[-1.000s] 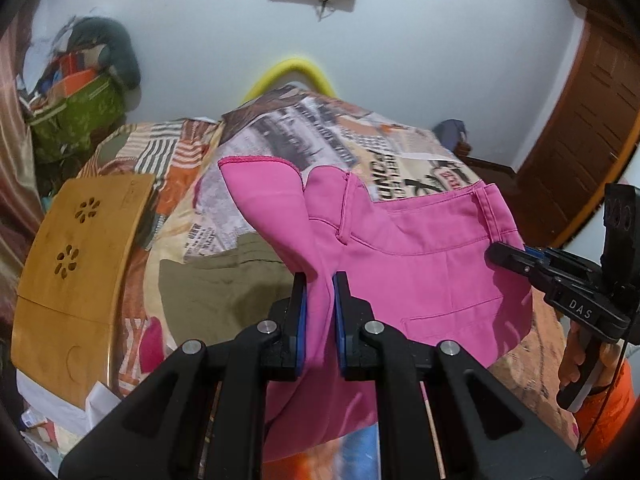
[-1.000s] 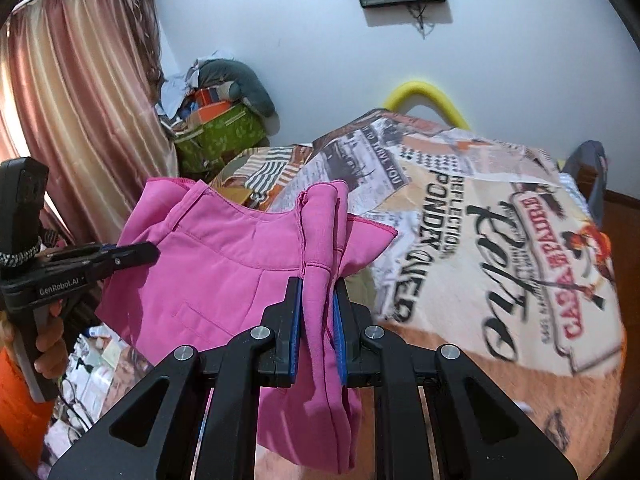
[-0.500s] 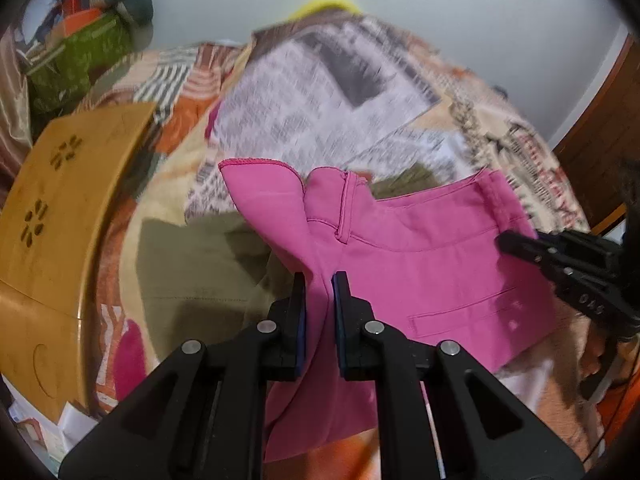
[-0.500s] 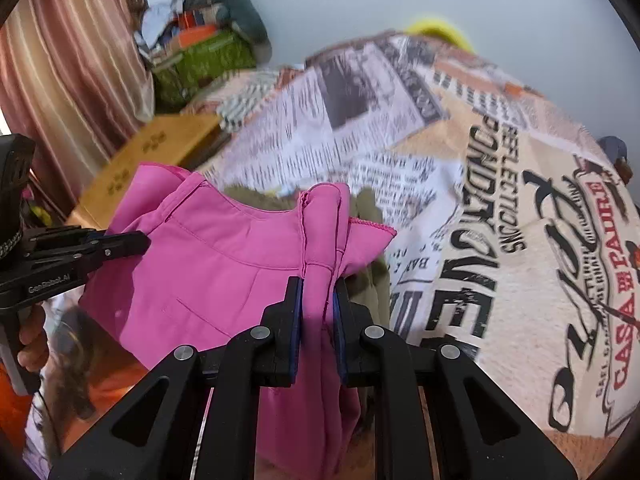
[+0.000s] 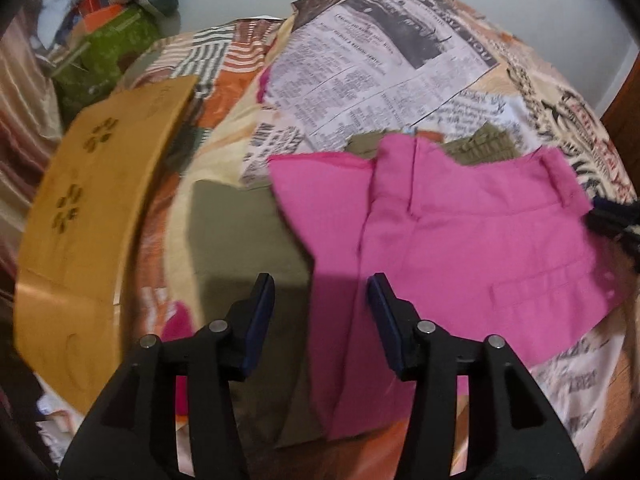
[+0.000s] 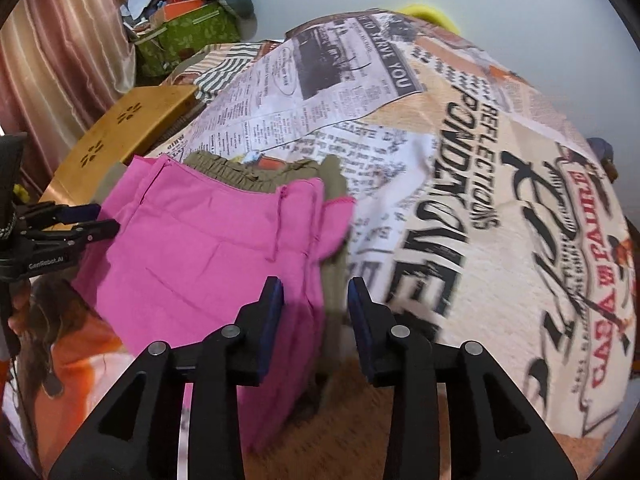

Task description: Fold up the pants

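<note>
The pink pants (image 5: 460, 240) lie folded on the bed, partly on top of an olive garment (image 5: 248, 236). They also show in the right wrist view (image 6: 208, 252). My left gripper (image 5: 322, 304) is open just above the pants' near left part, holding nothing. My right gripper (image 6: 316, 304) is open over the pants' right edge, holding nothing. The left gripper shows in the right wrist view (image 6: 96, 220) at the pants' left edge, and the right one appears blurred in the left wrist view (image 5: 612, 216) at the far right.
The bed carries a newspaper-print cover (image 6: 460, 152). A wooden lap tray (image 5: 80, 216) lies on the bed's left side. A pile of bags and boxes (image 6: 184, 28) stands by the curtain and wall. An orange garment (image 6: 76, 352) hangs at the near left edge.
Both grippers have opened and let go of the pink pants. The pants have dropped from the air onto the bed, over the olive garment.
</note>
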{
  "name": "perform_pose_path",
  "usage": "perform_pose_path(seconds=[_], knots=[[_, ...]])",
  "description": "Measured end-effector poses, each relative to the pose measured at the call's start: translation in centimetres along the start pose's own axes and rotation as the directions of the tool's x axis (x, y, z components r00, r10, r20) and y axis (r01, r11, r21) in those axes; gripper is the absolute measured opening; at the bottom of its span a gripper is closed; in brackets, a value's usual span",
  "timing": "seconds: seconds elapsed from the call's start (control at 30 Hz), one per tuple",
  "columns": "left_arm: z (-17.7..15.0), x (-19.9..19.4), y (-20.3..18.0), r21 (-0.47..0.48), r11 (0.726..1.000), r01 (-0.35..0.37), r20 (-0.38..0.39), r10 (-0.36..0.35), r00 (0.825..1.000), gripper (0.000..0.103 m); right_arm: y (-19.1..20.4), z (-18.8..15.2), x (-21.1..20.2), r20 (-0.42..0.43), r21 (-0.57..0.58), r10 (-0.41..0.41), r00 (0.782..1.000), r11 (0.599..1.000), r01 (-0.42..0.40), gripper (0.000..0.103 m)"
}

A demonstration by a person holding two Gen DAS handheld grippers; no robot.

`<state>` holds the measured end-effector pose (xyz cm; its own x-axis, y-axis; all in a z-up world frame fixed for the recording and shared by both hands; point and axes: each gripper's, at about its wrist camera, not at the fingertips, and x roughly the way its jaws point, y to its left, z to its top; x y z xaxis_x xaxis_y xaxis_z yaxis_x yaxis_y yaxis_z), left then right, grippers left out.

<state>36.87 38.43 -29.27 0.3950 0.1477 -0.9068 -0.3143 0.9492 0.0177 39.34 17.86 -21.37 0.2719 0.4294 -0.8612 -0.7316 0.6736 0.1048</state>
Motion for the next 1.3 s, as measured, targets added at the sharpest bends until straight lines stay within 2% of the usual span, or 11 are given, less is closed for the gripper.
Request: perform_pose_path(seconds=[0.17, 0.3, 0.4, 0.53, 0.67, 0.83, 0.9, 1.1, 1.23, 1.3], knots=[[-0.9, -3.4, -0.3, 0.017, 0.999, -0.045, 0.022, 0.044, 0.999, 0.05, 0.1, -0.1, -4.7, 0.062, 0.004, -0.009, 0.998, 1.0, 0.008, 0.031], [-1.7, -9.4, -1.5, 0.027, 0.999, -0.033, 0.109, 0.03, 0.994, 0.05, 1.1, -0.2, -10.4, 0.158, 0.01, 0.015, 0.987, 1.0, -0.017, 0.031], [-2.4, -15.0, -2.9, 0.044, 0.999, -0.026, 0.199, 0.016, 0.98, 0.05, 2.3, -0.7, -14.9, 0.236, 0.002, 0.024, 0.972, 1.0, -0.026, 0.031], [-4.0, -22.7, -4.3, 0.05, 0.999, -0.008, 0.315, -0.008, 0.949, 0.05, 4.5, -2.1, -21.1, 0.344, -0.03, 0.032, 0.938, 0.999, -0.024, 0.031], [-6.4, -30.1, -5.2, 0.051, 0.998, 0.033, 0.43, -0.052, 0.901, 0.05, 6.4, -4.0, -26.5, 0.445, -0.047, 0.061, 0.893, 0.998, -0.045, 0.031], [-11.0, -37.9, -7.0, 0.072, 0.996, 0.042, 0.56, -0.076, 0.825, 0.05, 8.7, -7.4, -32.5, 0.559, -0.067, 0.095, 0.824, 0.995, -0.07, 0.031], [-12.9, -40.1, -7.8, 0.083, 0.996, 0.043, 0.597, -0.084, 0.798, 0.05, 9.6, -9.0, -34.8, 0.605, -0.081, 0.104, 0.789, 0.994, -0.07, 0.031], [-18.3, -45.0, -9.8, 0.087, 0.995, 0.047, 0.695, -0.094, 0.713, 0.051, 11.6, -13.1, -38.5, 0.693, -0.105, 0.129, 0.709, 0.991, -0.078, 0.031], [-21.5, -47.0, -11.0, 0.076, 0.997, 0.021, 0.752, -0.071, 0.656, 0.055, 12.3, -14.9, -39.1, 0.715, -0.113, 0.157, 0.681, 0.988, -0.109, 0.032], [-22.9, -47.8, -11.5, 0.087, 0.996, 0.013, 0.772, -0.076, 0.631, 0.059, 12.8, -15.8, -39.1, 0.73, -0.109, 0.148, 0.668, 0.989, -0.1, 0.04]])
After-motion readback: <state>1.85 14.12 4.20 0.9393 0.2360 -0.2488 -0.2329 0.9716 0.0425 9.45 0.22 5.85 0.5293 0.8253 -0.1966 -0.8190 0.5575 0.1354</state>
